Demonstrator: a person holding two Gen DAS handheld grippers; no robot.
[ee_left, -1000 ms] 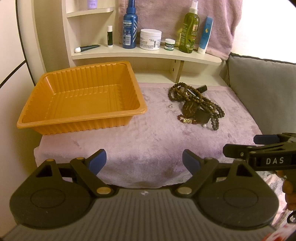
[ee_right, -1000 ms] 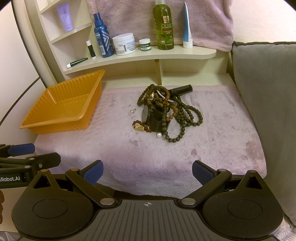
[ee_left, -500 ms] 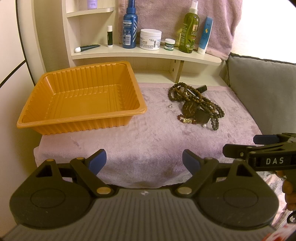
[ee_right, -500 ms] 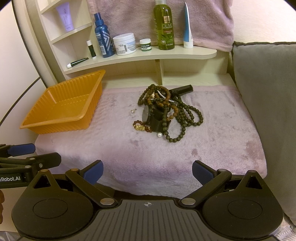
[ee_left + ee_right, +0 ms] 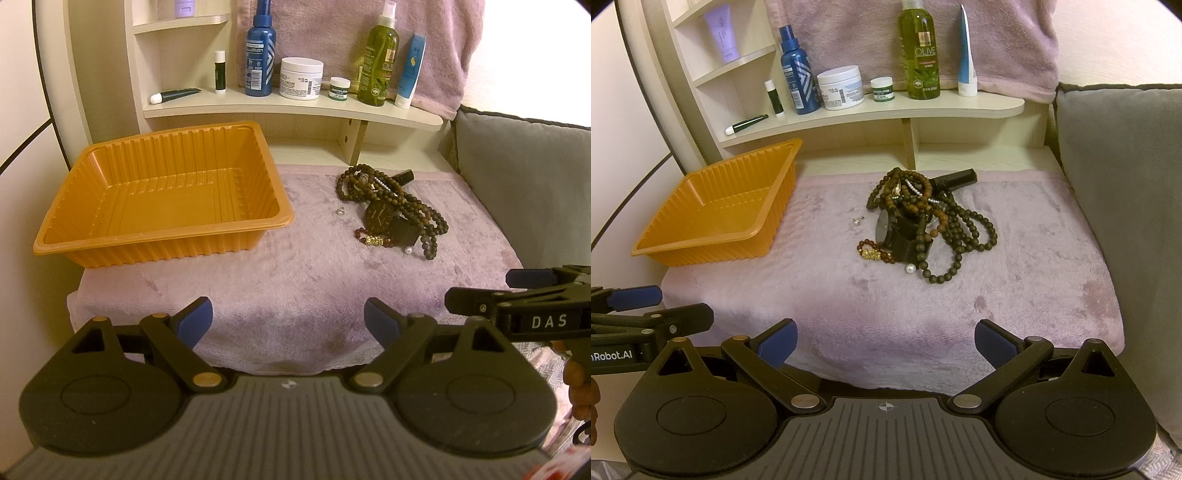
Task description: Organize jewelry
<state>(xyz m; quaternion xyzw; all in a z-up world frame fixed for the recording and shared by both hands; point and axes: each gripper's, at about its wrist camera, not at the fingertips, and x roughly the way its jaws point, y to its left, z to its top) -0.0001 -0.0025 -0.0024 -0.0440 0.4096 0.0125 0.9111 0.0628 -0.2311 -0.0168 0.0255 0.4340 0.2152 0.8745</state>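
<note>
On the mauve plush cloth (image 5: 923,314) covering the bench, the jewelry pile (image 5: 923,225) lies at about 12 o'clock from the right hand-held gripper (image 5: 885,341), well apart from it. The orange ribbed tray (image 5: 162,192) stands empty at about 10 o'clock, near the pile but not touching it. Both hand-held grippers hover at the near edge with fingers spread wide and nothing between them; the left hand-held gripper (image 5: 288,319) faces the gap between tray and pile.

The pile holds several strands of dark wooden beads (image 5: 964,236) looped over a black wristwatch (image 5: 894,229), with a red bead bracelet bearing a gold charm (image 5: 873,253) at its 7 o'clock edge. A loose pearl (image 5: 910,268) lies just beside the strands at 6 o'clock, and a small stud earring (image 5: 856,221) sits apart at 9 o'clock.

Handling, as judged: the strands look light and limp, and would drape and swing when lifted; being tangled, one may drag its neighbours or the watch. A pinch across a free outer loop at 4 o'clock seems the safest hold. The watch is probably the heaviest and stiffest piece, best taken across its band. The pearl is round and smooth, likely to roll or slip into the pile of the cloth; the stud is tiny and likely hard to pinch.

Behind, a shelf (image 5: 960,107) carries toiletry bottles and jars.
</note>
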